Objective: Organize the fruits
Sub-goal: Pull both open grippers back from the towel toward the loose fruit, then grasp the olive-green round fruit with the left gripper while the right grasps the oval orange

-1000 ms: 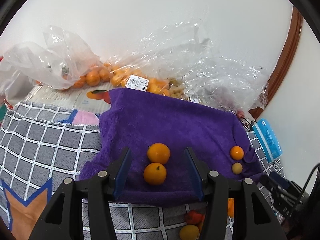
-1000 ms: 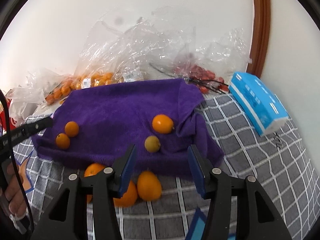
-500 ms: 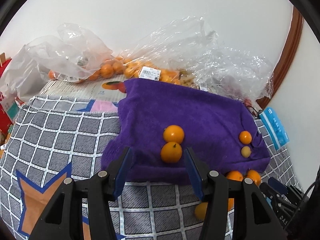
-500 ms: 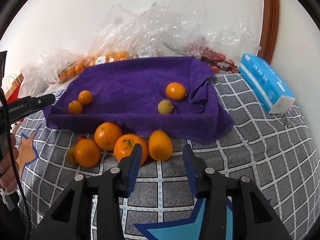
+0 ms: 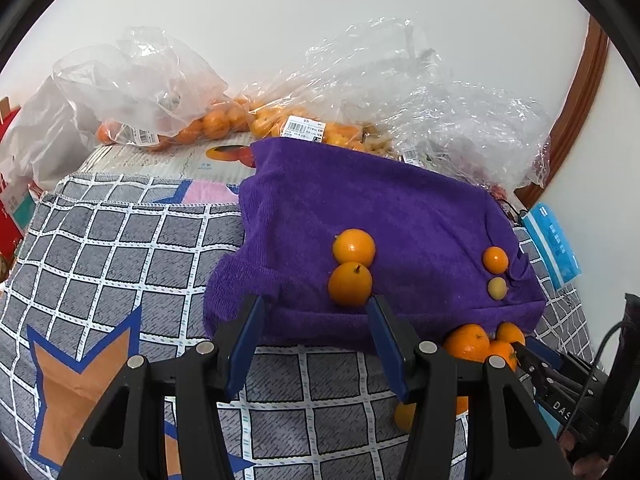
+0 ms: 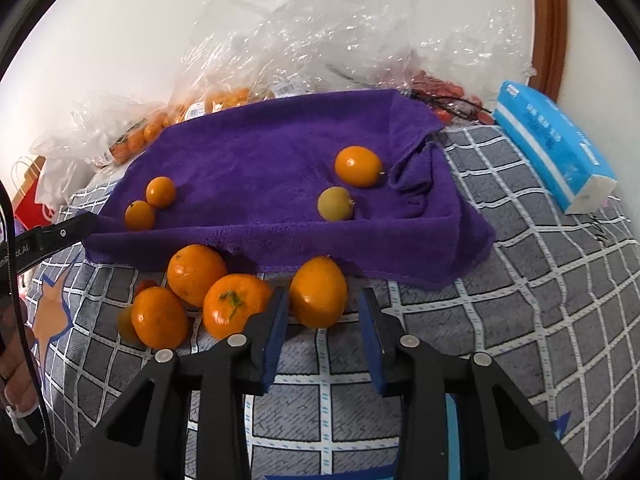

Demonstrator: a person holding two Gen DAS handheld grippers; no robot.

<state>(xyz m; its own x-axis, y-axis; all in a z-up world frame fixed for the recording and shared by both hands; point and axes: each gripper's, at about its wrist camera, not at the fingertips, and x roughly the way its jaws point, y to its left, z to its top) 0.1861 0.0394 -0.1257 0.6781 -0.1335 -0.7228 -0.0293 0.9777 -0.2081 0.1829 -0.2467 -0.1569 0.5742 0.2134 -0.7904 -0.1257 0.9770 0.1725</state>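
A purple towel (image 6: 256, 168) lies on a grey checked cloth (image 6: 540, 304). On it sit two small oranges (image 6: 150, 203) at the left, one orange (image 6: 358, 167) and a yellow-green fruit (image 6: 335, 204) at the right. Several larger oranges (image 6: 224, 300) lie on the cloth in front of the towel. My right gripper (image 6: 322, 304) is open, its jaws on either side of the near end of one oval orange (image 6: 319, 296). My left gripper (image 5: 314, 312) is open and empty at the towel's (image 5: 400, 216) front edge, just before the two small oranges (image 5: 352, 266).
Clear plastic bags of oranges (image 5: 224, 120) and other fruit stand behind the towel along the wall. A blue tissue pack (image 6: 554, 136) lies at the right. A printed box (image 5: 160, 160) and a red bag (image 5: 8, 184) are at the left.
Both grippers have drawn back from the towel. The right one has dropped toward the oranges on the cloth and now straddles the oval one. The left one shifted left.
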